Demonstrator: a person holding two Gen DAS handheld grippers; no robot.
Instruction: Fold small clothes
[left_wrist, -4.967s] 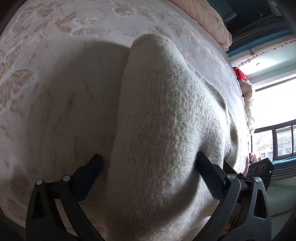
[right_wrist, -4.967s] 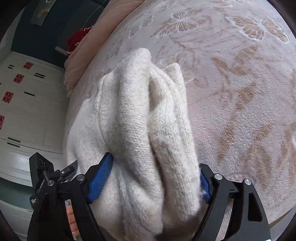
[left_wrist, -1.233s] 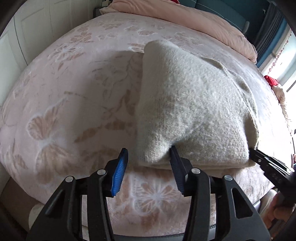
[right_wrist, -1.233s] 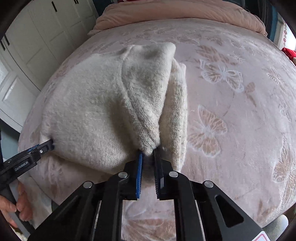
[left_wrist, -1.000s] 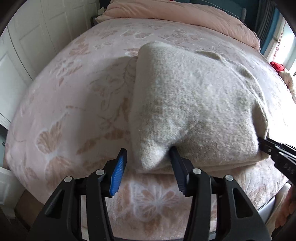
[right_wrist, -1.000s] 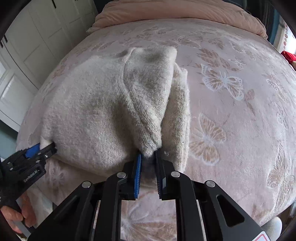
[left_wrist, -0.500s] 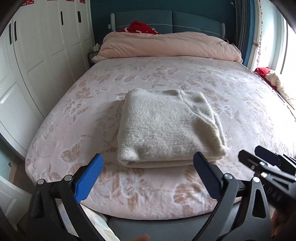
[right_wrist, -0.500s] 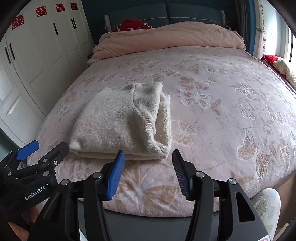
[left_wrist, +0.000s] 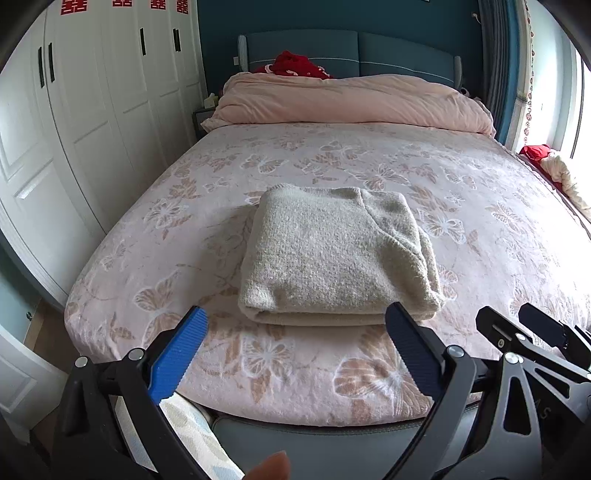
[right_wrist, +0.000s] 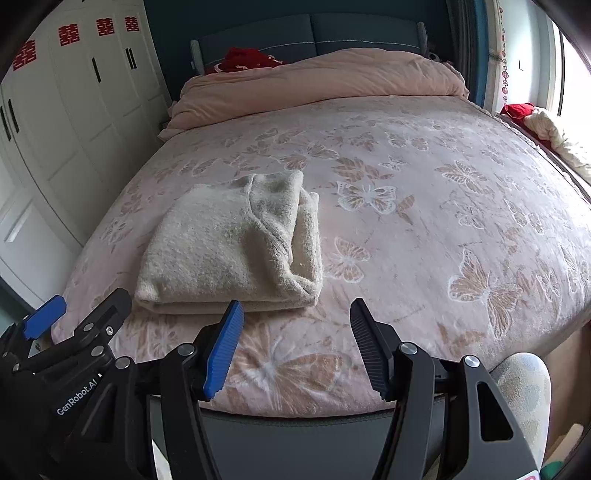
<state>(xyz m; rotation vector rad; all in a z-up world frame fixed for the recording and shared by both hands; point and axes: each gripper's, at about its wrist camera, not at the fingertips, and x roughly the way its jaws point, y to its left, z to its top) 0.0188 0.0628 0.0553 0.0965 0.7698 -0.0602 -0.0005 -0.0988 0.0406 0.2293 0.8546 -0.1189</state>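
A cream knitted sweater (left_wrist: 332, 254) lies folded into a thick rectangle on the pink butterfly-patterned bed (left_wrist: 480, 229), near its foot end. It also shows in the right wrist view (right_wrist: 236, 243). My left gripper (left_wrist: 295, 332) is open and empty, held back from the bed's foot edge, apart from the sweater. My right gripper (right_wrist: 295, 325) is open and empty too, just right of the sweater's near corner and clear of it. The right gripper's fingers (left_wrist: 532, 332) show at the lower right of the left wrist view.
A rolled pink duvet (left_wrist: 351, 103) lies at the head of the bed with red cloth (left_wrist: 295, 66) behind it. White wardrobe doors (left_wrist: 92, 110) stand along the left. Red and cream clothes (right_wrist: 543, 125) lie by the window on the right.
Both grippers have let go of the sweater, opened wide and pulled back and up from the bed. The sweater now lies folded on its own.
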